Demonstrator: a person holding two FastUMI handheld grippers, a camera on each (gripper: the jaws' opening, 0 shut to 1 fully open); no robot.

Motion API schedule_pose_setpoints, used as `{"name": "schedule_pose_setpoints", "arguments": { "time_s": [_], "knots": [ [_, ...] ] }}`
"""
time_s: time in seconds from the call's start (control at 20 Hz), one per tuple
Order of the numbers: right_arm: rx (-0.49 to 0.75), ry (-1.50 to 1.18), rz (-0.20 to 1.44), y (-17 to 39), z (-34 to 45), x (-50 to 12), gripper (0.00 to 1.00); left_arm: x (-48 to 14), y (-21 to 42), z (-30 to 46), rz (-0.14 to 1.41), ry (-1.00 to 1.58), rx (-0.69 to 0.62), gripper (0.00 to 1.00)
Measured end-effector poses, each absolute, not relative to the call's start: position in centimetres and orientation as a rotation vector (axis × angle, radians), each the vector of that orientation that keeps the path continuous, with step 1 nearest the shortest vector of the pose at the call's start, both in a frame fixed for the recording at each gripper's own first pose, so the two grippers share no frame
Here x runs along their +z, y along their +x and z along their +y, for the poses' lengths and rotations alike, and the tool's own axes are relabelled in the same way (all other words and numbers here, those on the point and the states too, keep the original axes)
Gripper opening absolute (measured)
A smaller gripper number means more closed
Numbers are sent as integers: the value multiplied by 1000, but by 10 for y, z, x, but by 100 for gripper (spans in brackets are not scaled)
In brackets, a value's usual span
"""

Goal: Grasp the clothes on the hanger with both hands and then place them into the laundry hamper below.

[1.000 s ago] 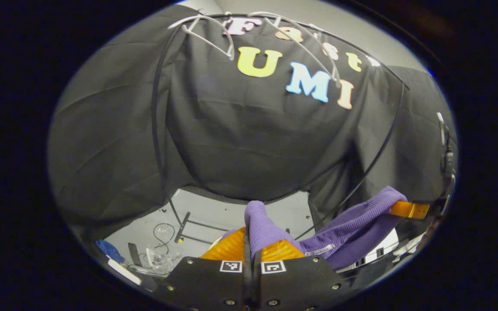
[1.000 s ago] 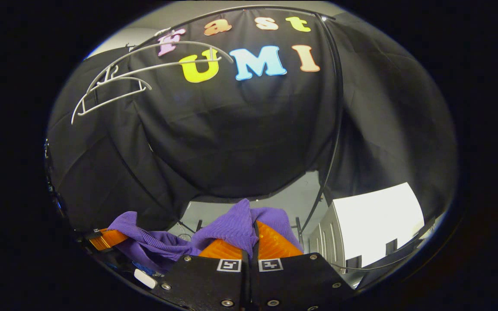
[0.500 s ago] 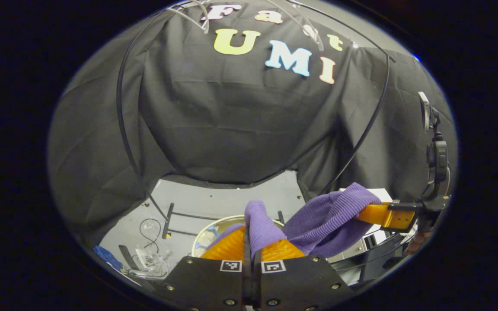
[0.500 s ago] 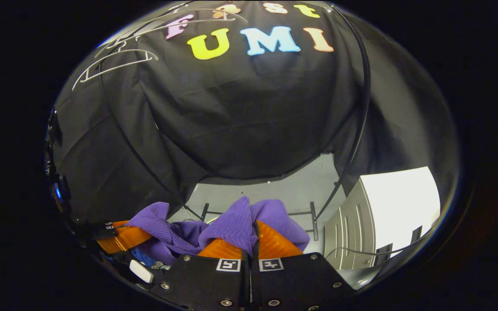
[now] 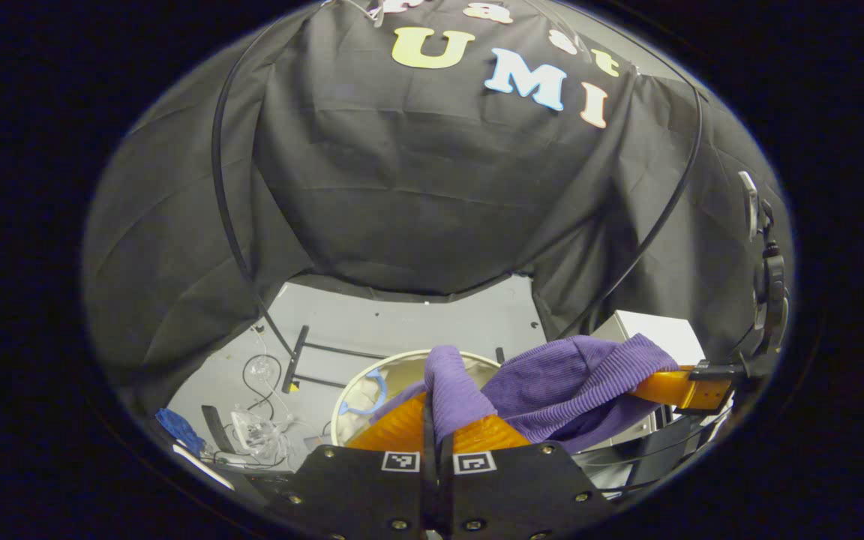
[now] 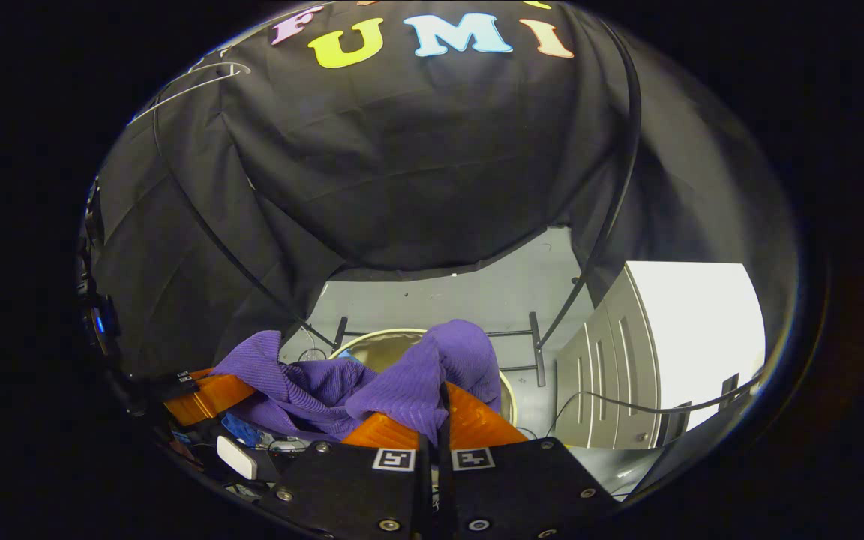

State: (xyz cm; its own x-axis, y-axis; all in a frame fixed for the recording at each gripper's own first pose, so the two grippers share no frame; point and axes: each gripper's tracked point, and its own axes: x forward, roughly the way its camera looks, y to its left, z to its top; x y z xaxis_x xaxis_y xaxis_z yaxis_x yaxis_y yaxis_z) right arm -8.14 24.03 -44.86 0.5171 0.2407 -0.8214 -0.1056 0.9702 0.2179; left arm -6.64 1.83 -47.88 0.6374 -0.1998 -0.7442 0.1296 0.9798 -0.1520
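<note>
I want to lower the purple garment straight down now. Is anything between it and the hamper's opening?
Nothing visible blocks it. The purple garment hangs between the left gripper and the right gripper, both clamped on it, above the hamper. The hamper's open mouth lies just beyond and below the cloth.

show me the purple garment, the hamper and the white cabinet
purple garment (image 5: 574,375), left gripper view, on the ribbed stretch between the two grippers
hamper (image 5: 372,367), left gripper view, on its pale rim, far side
white cabinet (image 6: 694,330), right gripper view, on its bright flat face
</note>
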Motion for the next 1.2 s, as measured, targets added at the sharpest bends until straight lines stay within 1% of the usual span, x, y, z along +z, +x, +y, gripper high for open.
{"name": "schedule_pose_setpoints", "arguments": {
  "time_s": [0.2, 0.25, 0.45, 0.5, 0.55, 0.6, 0.75, 0.8, 0.85, 0.9, 0.95, 1.0, 1.05, 1.1, 1.15, 1.2],
  "knots": [
    [215, 150, 1032, -86, 246, -451, 3, -482, -70, 18, 865, -41, -201, 1],
    [216, 152, 1037, -88, 248, -452, 5, -482, -71, 19, 865, -32, -202, 1],
    [215, 144, 1083, -98, 247, -454, 5, -483, -78, 20, 860, -34, -198, 2],
    [214, 143, 1096, -99, 247, -454, 6, -484, -79, 19, 861, -49, -201, 2],
    [218, 136, 1108, -102, 247, -454, 7, -484, -80, 18, 859, -60, -199, 2],
    [227, 121, 1130, -105, 246, -455, 7, -482, -81, 19, 856, -64, -194, 6],
    [254, 85, 1180, -117, 243, -456, 10, -478, -84, 24, 842, -60, -190, 6],
    [261, 79, 1190, -119, 243, -455, 9, -477, -83, 22, 840, -59, -193, 6],
    [265, 74, 1199, -123, 244, -455, 12, -477, -86, 26, 839, -52, -190, 8],
    [272, 89, 1197, -124, 246, -449, 18, -476, -87, 28, 842, -46, -186, 8],
    [282, 111, 1189, -125, 250, -439, 28, -473, -89, 28, 843, -47, -188, 9],
    [287, 123, 1179, -124, 251, -431, 30, -472, -91, 27, 841, -47, -189, 23],
    [289, 121, 1167, -121, 248, -426, 48, -468, -93, 27, 835, -49, -192, 37],
    [289, 113, 1148, -115, 244, -419, 56, -465, -94, 26, 831, -47, -189, 51],
    [289, 106, 1127, -111, 241, -413, 73, -462, -96, 26, 831, -40, -184, 65],
    [285, 101, 1107, -108, 236, -406, 79, -459, -98, 27, 830, -29, -174, 78]
  ]
}}
